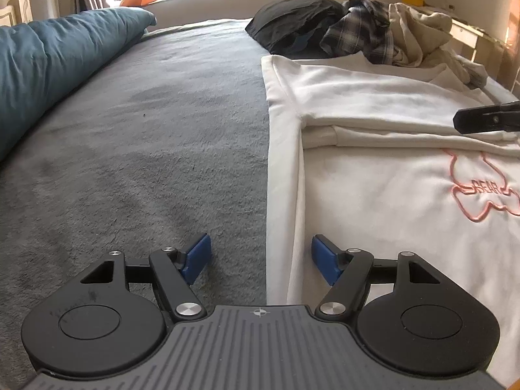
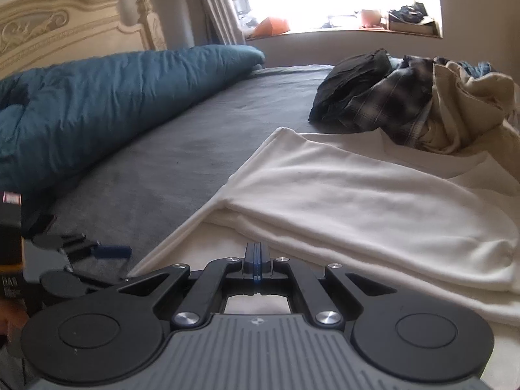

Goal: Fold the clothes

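Trouble is most likely at the long folded edge of the white cotton sweatshirt with a pink outline print [image 1: 406, 169], which lies spread on the grey plush bed cover [image 1: 146, 136] along the bed's right side, one sleeve already laid across the body. The left gripper [image 1: 258, 258] hovers with its blue-padded jaws apart, straddling that edge without pressing it; if they bite only the top layer, the flap beneath would slide out and the fold would open crooked. The right gripper [image 2: 256, 265] has its jaws fully together with nothing between them (no cloth shows in the pinch), poised just above the sweatshirt's near part, so it cannot hold the garment down; a pull from one side alone could drag the whole piece across the cover.

Toward the far right corner of the bed sits a heap of unfolded clothes: a black garment [image 1: 292, 22], a dark plaid shirt [image 1: 360, 29] and a beige cloth [image 1: 419, 32], the last two touching the sweatshirt's far end, where they could snag a fold carried that way. A teal quilted duvet [image 1: 55, 61] lies bunched along the left side, well apart.
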`<act>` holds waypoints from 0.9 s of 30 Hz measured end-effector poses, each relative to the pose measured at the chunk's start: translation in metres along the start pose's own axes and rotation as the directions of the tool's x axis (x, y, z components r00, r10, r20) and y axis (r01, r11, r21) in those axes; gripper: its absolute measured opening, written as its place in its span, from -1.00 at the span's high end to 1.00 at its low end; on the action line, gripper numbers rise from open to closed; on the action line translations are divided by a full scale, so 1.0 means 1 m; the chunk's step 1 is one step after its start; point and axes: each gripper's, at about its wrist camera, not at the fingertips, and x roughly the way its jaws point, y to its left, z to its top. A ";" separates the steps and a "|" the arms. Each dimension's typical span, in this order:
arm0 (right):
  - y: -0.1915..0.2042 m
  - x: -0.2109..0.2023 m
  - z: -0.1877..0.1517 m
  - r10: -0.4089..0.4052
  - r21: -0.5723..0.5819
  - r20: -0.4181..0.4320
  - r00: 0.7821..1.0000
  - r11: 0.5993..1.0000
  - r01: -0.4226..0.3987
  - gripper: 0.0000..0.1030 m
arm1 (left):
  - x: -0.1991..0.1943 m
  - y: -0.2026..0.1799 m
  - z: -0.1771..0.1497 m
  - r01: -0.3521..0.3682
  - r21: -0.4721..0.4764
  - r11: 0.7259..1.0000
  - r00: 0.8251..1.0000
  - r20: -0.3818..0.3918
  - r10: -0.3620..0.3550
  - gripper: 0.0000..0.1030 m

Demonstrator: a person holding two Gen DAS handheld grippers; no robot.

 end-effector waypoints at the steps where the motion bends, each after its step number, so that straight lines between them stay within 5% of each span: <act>1: 0.005 0.007 0.001 0.014 -0.008 -0.005 1.000 1.000 -0.014 0.99 | 0.001 0.000 0.001 -0.015 -0.007 1.000 1.000 -0.002 0.015 -0.43; 6: 0.033 0.049 0.004 0.066 -0.109 -0.049 0.997 0.991 -0.071 0.87 | 0.002 0.007 0.003 -0.094 -0.051 0.994 0.995 -0.017 0.094 -0.45; 9: 0.036 0.072 0.003 0.064 -0.102 -0.084 0.994 0.992 -0.072 0.60 | 0.002 0.015 0.002 -0.111 -0.071 0.991 0.994 -0.026 0.110 -0.48; 27: 0.047 0.107 -0.006 0.058 -0.127 -0.116 0.992 0.989 -0.072 0.59 | 0.005 0.016 -0.001 -0.116 -0.055 0.992 0.993 -0.018 0.115 -0.58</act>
